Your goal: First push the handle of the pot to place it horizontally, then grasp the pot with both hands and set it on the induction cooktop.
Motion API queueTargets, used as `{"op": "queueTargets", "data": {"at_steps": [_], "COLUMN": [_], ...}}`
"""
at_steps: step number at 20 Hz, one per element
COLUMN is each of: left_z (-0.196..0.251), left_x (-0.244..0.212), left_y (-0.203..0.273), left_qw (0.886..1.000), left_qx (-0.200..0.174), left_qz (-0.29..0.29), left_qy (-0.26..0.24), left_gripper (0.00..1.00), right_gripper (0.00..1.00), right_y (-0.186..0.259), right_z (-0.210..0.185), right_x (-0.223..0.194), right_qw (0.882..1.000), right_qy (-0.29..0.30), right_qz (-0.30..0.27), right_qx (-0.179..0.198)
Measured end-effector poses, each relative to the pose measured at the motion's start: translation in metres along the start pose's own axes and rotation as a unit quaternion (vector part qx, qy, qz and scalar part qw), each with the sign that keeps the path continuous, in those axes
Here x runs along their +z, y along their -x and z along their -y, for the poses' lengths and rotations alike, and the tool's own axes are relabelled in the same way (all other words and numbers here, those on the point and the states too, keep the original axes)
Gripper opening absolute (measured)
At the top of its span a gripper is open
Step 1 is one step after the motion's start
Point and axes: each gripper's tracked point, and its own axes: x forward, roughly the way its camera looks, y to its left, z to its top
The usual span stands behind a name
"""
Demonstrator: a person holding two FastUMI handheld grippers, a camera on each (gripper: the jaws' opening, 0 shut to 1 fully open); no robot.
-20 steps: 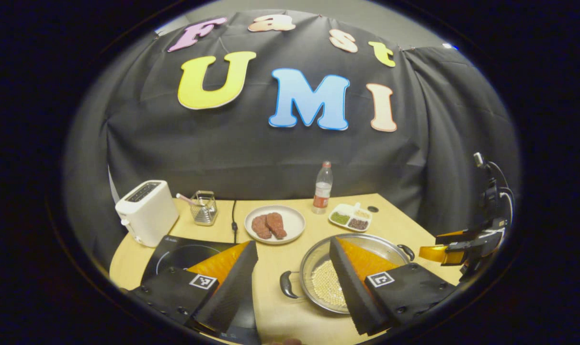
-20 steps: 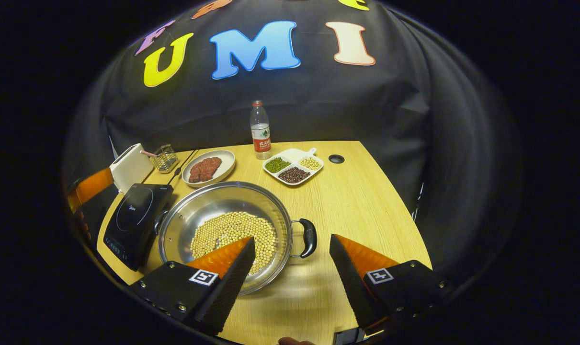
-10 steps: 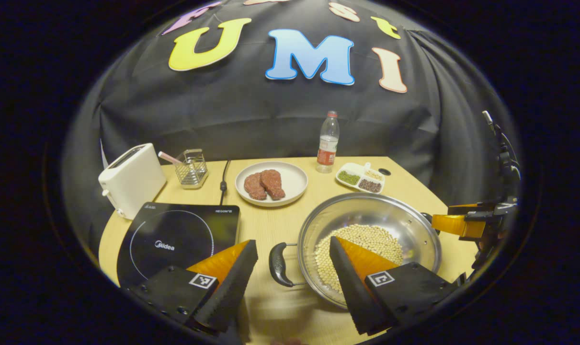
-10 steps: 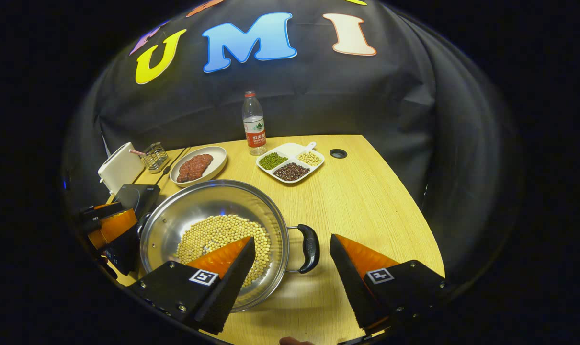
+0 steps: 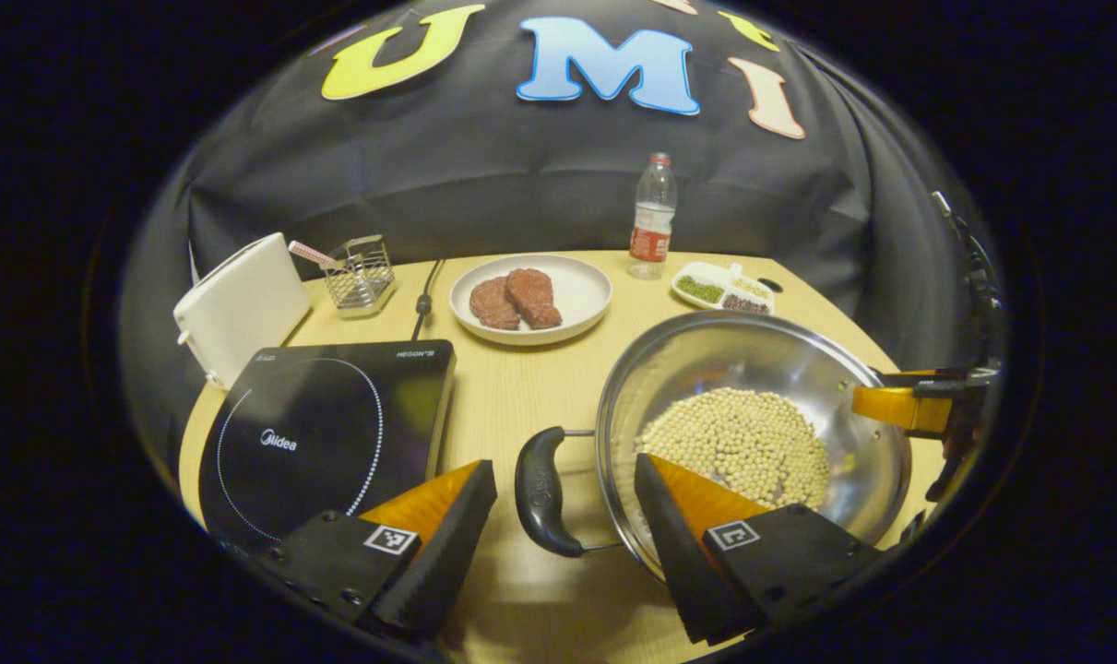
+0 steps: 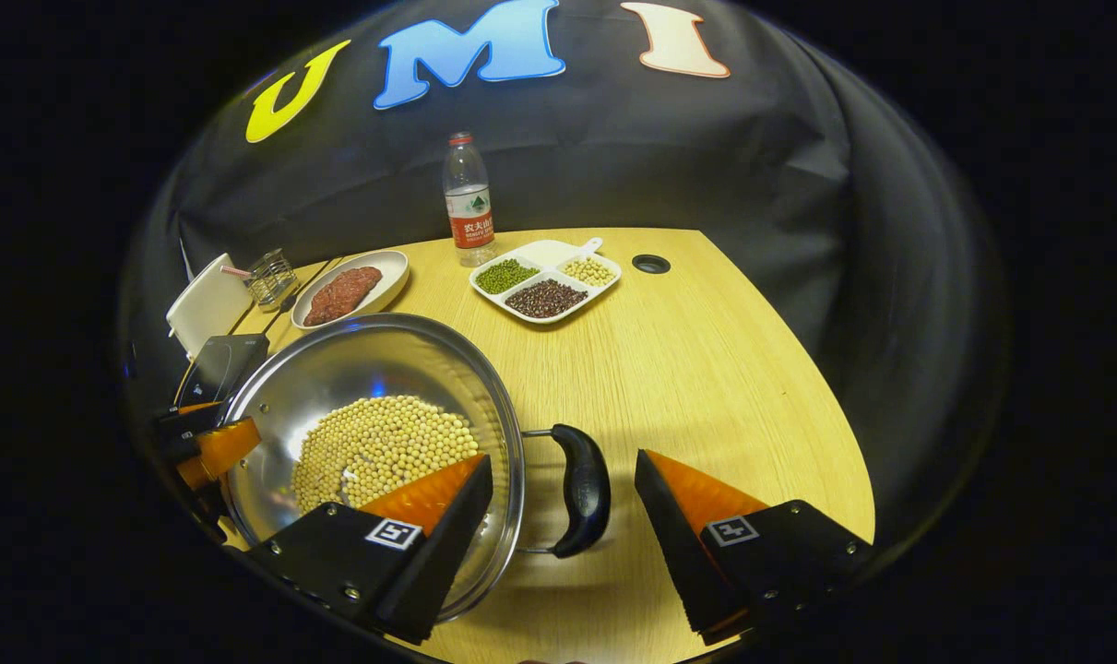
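Both tongs are lined up on the pot (image 5: 752, 415) for the two-handed grasp; I judge the handle-levelling step done, since each black loop handle sticks out level from the rim. Left tong (image 5: 565, 539) spread wide, nothing pinched: the left handle (image 5: 540, 493) sits in the gap between its fingers, nearer the right-hand one, which overlaps the pot rim in the left gripper view. Right tong (image 6: 564, 535) likewise spread, with the right handle (image 6: 584, 489) between its fingers, closer to the left-hand one, which lies over the rim and the beans (image 6: 383, 447). I cannot tell from either view whether any finger touches metal yet. Pot stands on the wooden table (image 6: 706, 369), beans heaped in the bowl, and the induction cooktop (image 5: 323, 433) lies off beyond the left tong's left-hand finger, just beside the pot's left handle. To do this well I want each tong pushed forward until the handle's grip bar is deep between the pads, then pressed together on the black bar itself, not the thin wire stems. I'd centre each handle first so neither finger drags it sideways on closing. Close both at about the same time, lift level, and keep the rim flat: loose beans will run to the low side and shift the weight. The handles look smooth and rounded, so I expect some slip if the grip is shallow. Carry low toward the cooktop, aiming for its ring
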Motion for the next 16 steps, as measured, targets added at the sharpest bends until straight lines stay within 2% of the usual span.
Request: {"op": "queueTargets", "data": {"at_steps": [2,3,4,5,9,10,11,16], "left_z": [0.002,0.005,0.007,0.006,0.005,0.004,0.004,-0.003], "left_x": [-0.001,-0.001,-0.001,0.002,0.000,0.001,0.003,0.015], "left_y": [-0.003,-0.004,-0.005,-0.004,-0.005,-0.004,-0.004,0.005], "left_qw": [1.000,1.000,1.000,1.000,1.000,1.000,1.000,1.000], "left_qx": [-0.007,-0.010,-0.013,-0.008,-0.006,-0.005,-0.006,-0.008], "left_qz": [-0.005,-0.005,-0.005,-0.004,-0.014,-0.015,-0.015,-0.008], "left_qy": [0.004,0.005,0.001,-0.006,-0.001,-0.001,-0.004,-0.009], "left_gripper": [0.91,0.90,0.88,0.77,0.74,0.66,0.63,0.61], "right_gripper": [0.91,0.76,0.78,0.66,0.61,0.52,0.56,0.57], "right_y": [-0.004,-0.007,-0.007,-0.005,-0.007,-0.007,-0.006,0.011], "right_z": [0.001,-0.002,-0.007,-0.006,-0.006,-0.007,-0.007,-0.014], "right_x": [-0.005,-0.009,-0.012,-0.009,-0.011,-0.012,-0.012,-0.005], "right_qw": [1.000,1.000,1.000,1.000,0.999,0.999,0.999,0.999], "right_qy": [-0.001,-0.004,-0.012,-0.016,-0.019,-0.021,-0.021,-0.026], "right_qz": [-0.011,-0.016,-0.021,-0.021,-0.025,-0.030,-0.030,-0.028], "right_qx": [0.003,0.009,0.019,0.017,0.017,0.016,0.014,0.009]}}
